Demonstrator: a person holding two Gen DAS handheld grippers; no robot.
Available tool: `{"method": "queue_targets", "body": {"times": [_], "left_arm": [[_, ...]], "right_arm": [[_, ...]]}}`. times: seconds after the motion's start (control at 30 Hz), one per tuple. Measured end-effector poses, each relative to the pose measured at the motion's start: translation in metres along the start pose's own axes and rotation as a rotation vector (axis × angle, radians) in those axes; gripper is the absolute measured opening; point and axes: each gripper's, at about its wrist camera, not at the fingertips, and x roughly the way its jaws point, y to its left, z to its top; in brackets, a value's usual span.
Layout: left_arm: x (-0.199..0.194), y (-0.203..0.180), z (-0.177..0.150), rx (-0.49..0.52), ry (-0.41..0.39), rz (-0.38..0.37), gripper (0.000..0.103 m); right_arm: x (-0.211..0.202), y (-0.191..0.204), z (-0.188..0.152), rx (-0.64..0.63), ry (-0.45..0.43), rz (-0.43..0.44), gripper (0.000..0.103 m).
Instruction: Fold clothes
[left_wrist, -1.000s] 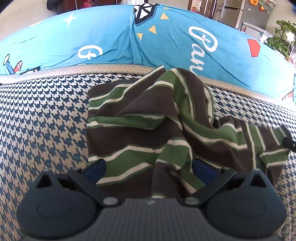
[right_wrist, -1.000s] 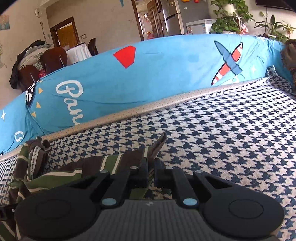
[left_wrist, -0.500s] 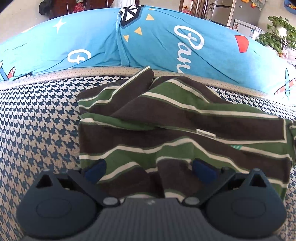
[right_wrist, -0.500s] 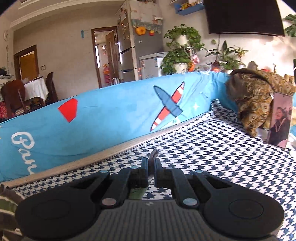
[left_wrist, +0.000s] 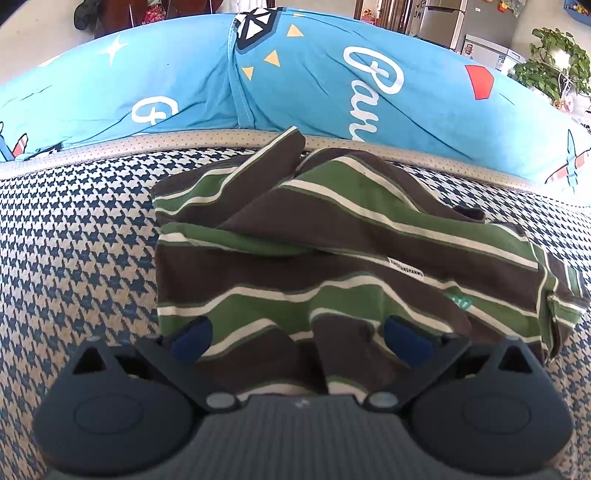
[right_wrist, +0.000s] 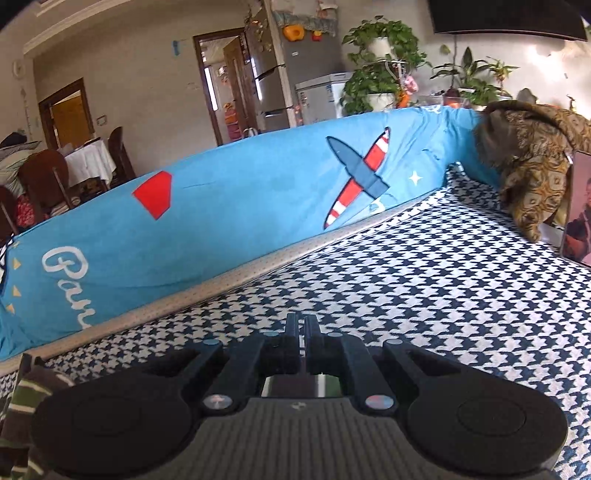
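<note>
A brown, green and white striped shirt (left_wrist: 332, 251) lies bunched on the houndstooth sofa seat (left_wrist: 74, 258), with one sleeve folded across its top. My left gripper (left_wrist: 297, 338) is open, and its blue pads (left_wrist: 192, 338) straddle the shirt's near edge. My right gripper (right_wrist: 303, 325) is shut, its fingers pressed almost together low over the seat. A strip of striped cloth shows in the gap behind those fingers. More of the shirt (right_wrist: 22, 406) appears at the bottom left of the right wrist view.
A long blue printed cushion (right_wrist: 258, 221) runs along the back of the seat (right_wrist: 443, 295). A brown patterned cloth heap (right_wrist: 535, 158) and a framed photo (right_wrist: 578, 210) sit at the far right end. Beyond stand a fridge, plants and dining chairs.
The right gripper pulled the shirt's edge out to the right, so the cloth went from a raised heap to a flatter spread. The left gripper stayed open at the near edge.
</note>
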Motion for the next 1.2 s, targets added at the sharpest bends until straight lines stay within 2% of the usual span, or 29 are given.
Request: {"method": "queue_targets", "body": {"times": [0.07, 0.17, 0.3, 0.4, 0.63, 1.0, 1.2], "left_arm": [[0.001, 0.002, 0.0, -0.005, 0.004, 0.002, 0.103], [0.005, 0.005, -0.003, -0.01, 0.026, 0.004, 0.103], [0.011, 0.008, -0.007, -0.021, 0.059, 0.0, 0.103], [0.012, 0.009, -0.012, -0.008, 0.066, 0.0, 0.103], [0.011, 0.006, -0.022, 0.048, 0.066, 0.015, 0.103], [0.009, 0.004, -0.024, 0.072, 0.063, 0.008, 0.103], [0.009, 0.001, -0.026, 0.086, 0.057, 0.014, 0.103]], "right_arm": [[0.003, 0.01, -0.004, -0.028, 0.028, 0.063, 0.009], [0.006, 0.025, -0.009, -0.062, 0.06, 0.178, 0.018], [0.011, 0.041, -0.014, -0.094, 0.078, 0.265, 0.033], [0.015, 0.051, -0.016, -0.105, 0.087, 0.318, 0.038], [0.028, 0.076, -0.019, -0.14, 0.109, 0.386, 0.048], [0.057, 0.104, -0.029, -0.195, 0.148, 0.389, 0.05], [0.069, 0.113, -0.039, -0.264, 0.155, 0.358, 0.048]]}}
